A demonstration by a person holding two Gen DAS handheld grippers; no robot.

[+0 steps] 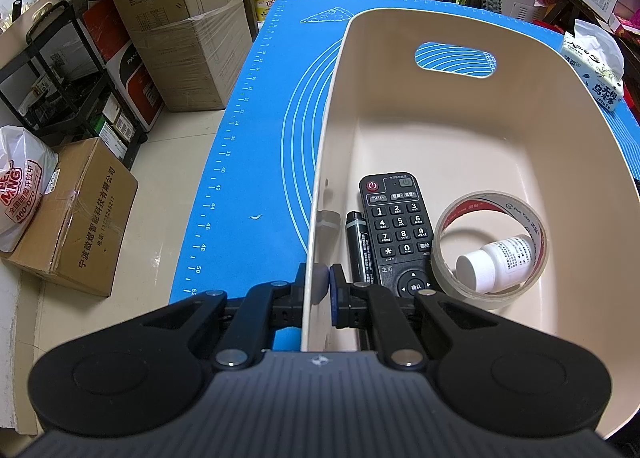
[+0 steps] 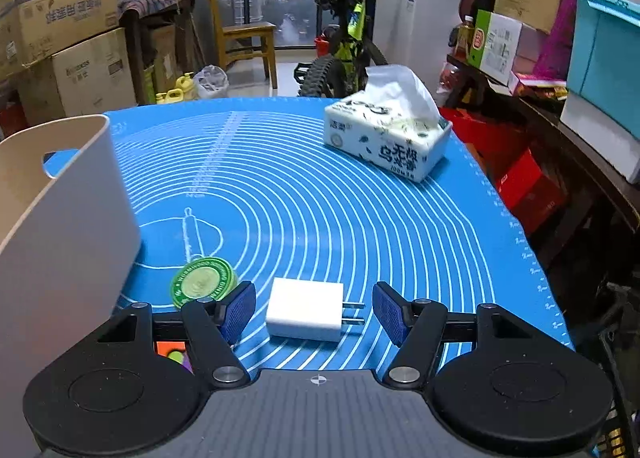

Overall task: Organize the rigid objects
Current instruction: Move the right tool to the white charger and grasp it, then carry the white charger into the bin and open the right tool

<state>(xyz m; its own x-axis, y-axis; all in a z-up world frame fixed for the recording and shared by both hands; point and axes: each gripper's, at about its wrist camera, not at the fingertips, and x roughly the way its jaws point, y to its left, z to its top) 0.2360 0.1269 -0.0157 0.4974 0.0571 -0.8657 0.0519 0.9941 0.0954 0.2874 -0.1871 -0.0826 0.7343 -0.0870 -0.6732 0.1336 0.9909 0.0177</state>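
Note:
My left gripper [image 1: 320,284] is shut on the near wall of a cream plastic bin [image 1: 460,130], one pad outside, one inside. In the bin lie a black remote [image 1: 400,232], a black marker [image 1: 360,248], and a roll of clear tape [image 1: 494,246] with a white pill bottle [image 1: 494,262] inside its ring. In the right wrist view my right gripper [image 2: 314,312] is open, and a white charger plug [image 2: 306,310] lies on the blue mat [image 2: 320,186] between its fingers, untouched. A green round tin [image 2: 202,282] lies just left of the left fingertip, beside the bin [image 2: 60,238].
A tissue pack [image 2: 390,134] sits at the mat's far right. A small colourful item [image 2: 172,352] peeks out under the right gripper's left arm. Cardboard boxes [image 1: 172,18], a bicycle [image 2: 344,46] and shelves crowd the floor around the table.

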